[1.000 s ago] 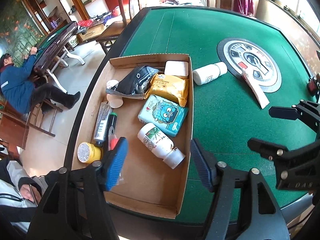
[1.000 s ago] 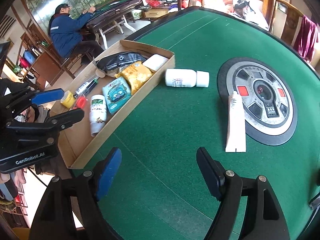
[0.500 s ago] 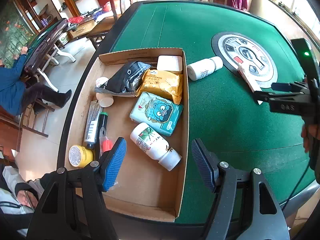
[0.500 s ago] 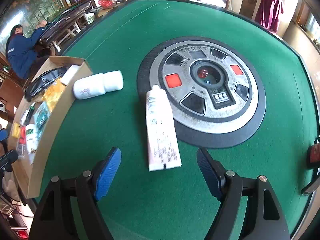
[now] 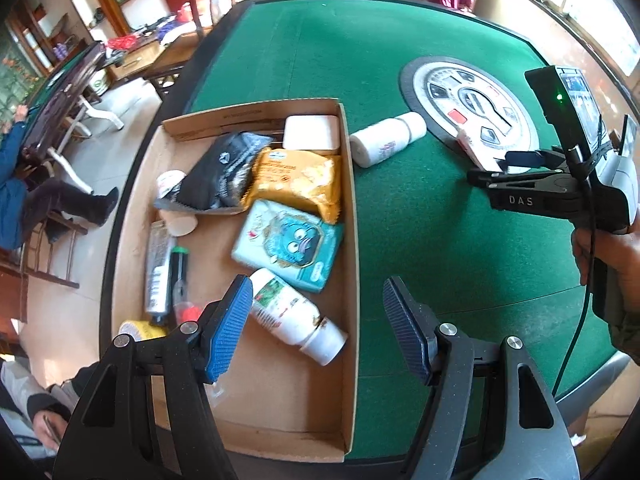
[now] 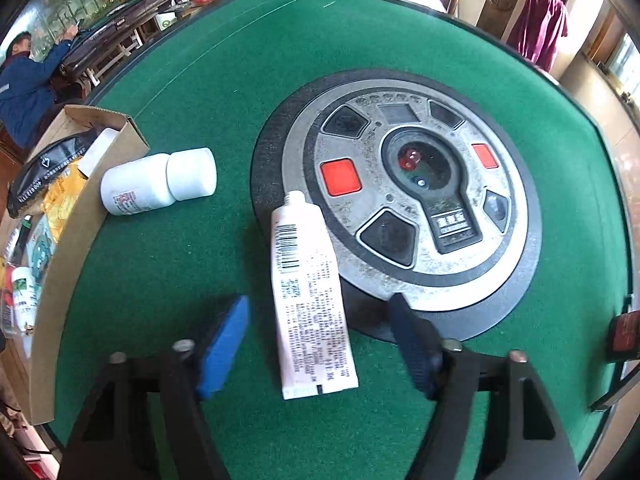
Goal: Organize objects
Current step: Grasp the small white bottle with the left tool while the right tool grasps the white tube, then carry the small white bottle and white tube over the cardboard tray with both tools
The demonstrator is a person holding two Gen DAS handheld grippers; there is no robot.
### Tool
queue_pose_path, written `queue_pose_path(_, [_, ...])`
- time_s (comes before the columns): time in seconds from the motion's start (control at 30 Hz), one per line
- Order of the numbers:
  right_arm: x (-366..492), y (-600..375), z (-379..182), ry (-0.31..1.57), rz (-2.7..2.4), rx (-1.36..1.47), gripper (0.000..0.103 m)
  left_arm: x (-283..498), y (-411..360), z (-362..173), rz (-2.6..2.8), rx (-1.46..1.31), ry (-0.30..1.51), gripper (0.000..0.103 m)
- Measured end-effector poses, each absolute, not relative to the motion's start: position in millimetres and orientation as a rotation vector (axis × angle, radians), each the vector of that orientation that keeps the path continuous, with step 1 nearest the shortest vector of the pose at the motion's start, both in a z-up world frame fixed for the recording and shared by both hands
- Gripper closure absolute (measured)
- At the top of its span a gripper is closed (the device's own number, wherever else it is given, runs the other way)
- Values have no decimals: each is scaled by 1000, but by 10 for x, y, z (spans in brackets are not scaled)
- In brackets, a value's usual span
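Observation:
A white tube (image 6: 308,300) with a barcode lies on the green felt, its neck resting on the round dial plate (image 6: 400,208). My right gripper (image 6: 320,344) straddles the tube's flat end; its jaws are closing, with gaps still showing beside both pads. A white pill bottle (image 6: 156,186) lies on its side next to the cardboard box (image 6: 76,240). My left gripper (image 5: 318,328) hangs open over the box's near right part, above a white bottle with a green label (image 5: 296,316). In the left wrist view the right gripper (image 5: 520,160) reaches down onto the tube (image 5: 472,150).
The cardboard box (image 5: 352,240) holds a black pouch (image 5: 224,172), a yellow snack pack (image 5: 298,180), a teal pack (image 5: 290,244), a white block (image 5: 312,138), tubes and a yellow tin. A person in blue (image 6: 28,84) sits at another table. A dark device (image 6: 624,332) lies at the felt's right edge.
My right gripper has swung from the box side over to the tube, dropped lower, and its jaws have narrowed around the tube. The left gripper crept slightly nearer the box, still open.

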State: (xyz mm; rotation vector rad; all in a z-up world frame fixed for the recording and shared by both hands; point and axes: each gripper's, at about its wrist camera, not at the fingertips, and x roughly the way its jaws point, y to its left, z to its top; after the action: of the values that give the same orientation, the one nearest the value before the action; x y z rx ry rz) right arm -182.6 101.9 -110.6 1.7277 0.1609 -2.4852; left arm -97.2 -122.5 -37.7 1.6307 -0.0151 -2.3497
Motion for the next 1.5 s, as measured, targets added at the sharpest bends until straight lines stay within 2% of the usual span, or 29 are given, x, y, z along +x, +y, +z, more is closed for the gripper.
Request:
queue_pose_path(0.07, [-1814,1027,-1101,164,-2491,1721,66,-1049,-1212,-399,-2366,1654,2,35])
queue_pose_path(0.13, [-1779,1067,-1087,160,-2492,1727,71,-1144,-1201,-416,-2385,1674,24,35])
queue_pose_path(0.23, [-1688,1163,-1071,112,-2487,1740,71,-1340,-1178,-443,-2412,1706,35,35])
queue_pose_path(0.37, [-1529,1312,-1053,26,-2484,1756,71,-1715,-1118,-478,-2448,1749,-38,35])
queue_pose_path(0.7, [-1148,1542,-1044,-123,-2470,1790,71,-2647,-954,-906,-2427,1912,-315,35])
queue_pose_path(0.9, [-1112,1517,-1027,-137,-2456,1799,71,-2710,-987,-1175,-2378,1969,-307,35])
queue_pose_path(0.97, [-1131,1523,-1024,-132,-2454,1800,71,-2682,-990,-1175,-2391,1961,-257,39])
queue_pose_path(1.03, [-1135,1487,-1030,-123,-2451,1801,71,-2650,-995,-1168,-2400,1961,-187,56])
queue_pose_path(1.13, [-1142,1448,-1017,-87,-2441,1793,71,-2552,-901,-1163,-2398,1953,-168,69])
queue_pose_path(1.4, [-1089,1397,-957,-26,-2411,1757,72,-2125,-623,-1176,-2398,1914,-105,69])
queue_pose_path(1.5, [-1058,1396,-928,-8,-2399,1738,72,-1945,-621,-1163,-2392,1895,-29,69])
